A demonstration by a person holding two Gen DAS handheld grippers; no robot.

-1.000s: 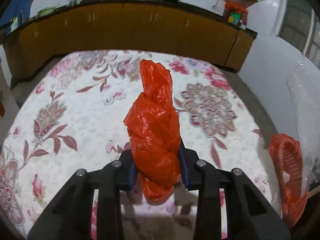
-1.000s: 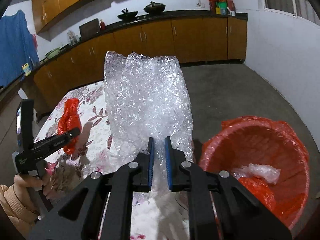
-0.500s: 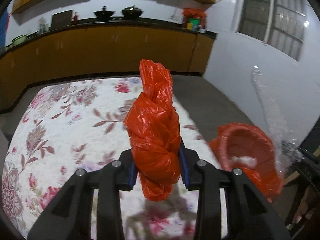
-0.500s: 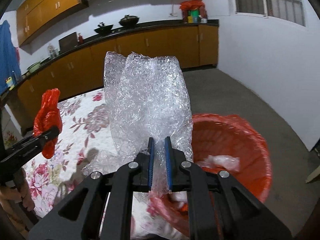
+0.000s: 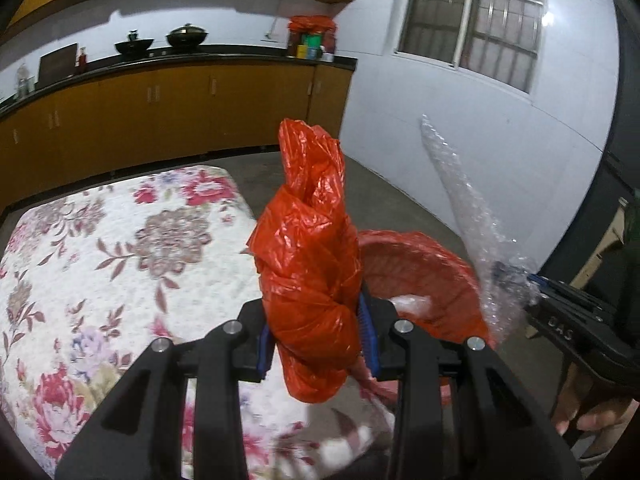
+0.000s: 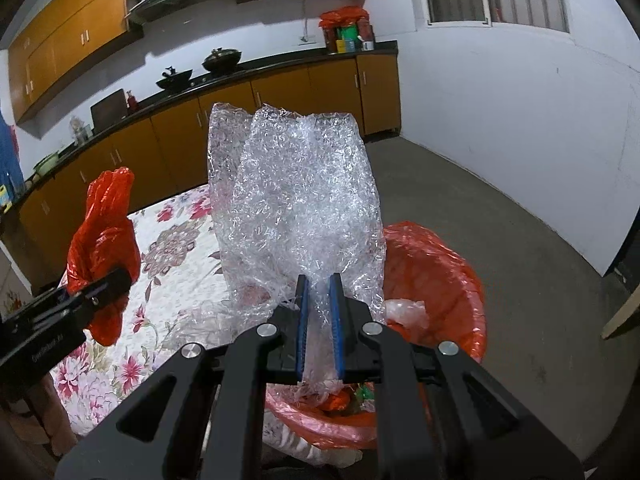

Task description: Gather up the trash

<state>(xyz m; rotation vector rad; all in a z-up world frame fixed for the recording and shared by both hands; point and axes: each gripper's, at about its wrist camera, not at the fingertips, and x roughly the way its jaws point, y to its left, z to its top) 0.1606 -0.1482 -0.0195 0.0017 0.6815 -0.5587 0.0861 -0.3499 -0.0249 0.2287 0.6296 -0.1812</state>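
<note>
My left gripper [image 5: 316, 336] is shut on a twisted orange plastic bag [image 5: 312, 248], held upright over the table's right edge. Just behind it to the right stands the red-lined trash bin [image 5: 424, 272] with a clear wrapper inside. My right gripper [image 6: 320, 320] is shut on a sheet of clear bubble wrap [image 6: 296, 200] that stands up in front of its camera, above the near rim of the bin [image 6: 448, 280]. In the right wrist view the left gripper [image 6: 96, 296] and the orange bag [image 6: 104, 232] appear at the left. The left wrist view catches the bubble wrap [image 5: 472, 216] and a hand at the right.
A table under a floral cloth [image 5: 120, 256] lies left of the bin. Wooden cabinets with a dark counter [image 6: 240, 76] run along the far wall, carrying woks and jars. A bare concrete floor [image 6: 500, 232] spreads to the right toward the white wall and window.
Both grippers have swung right from over the table toward the bin, each still holding its load. The bin has come nearer the centre in both views.
</note>
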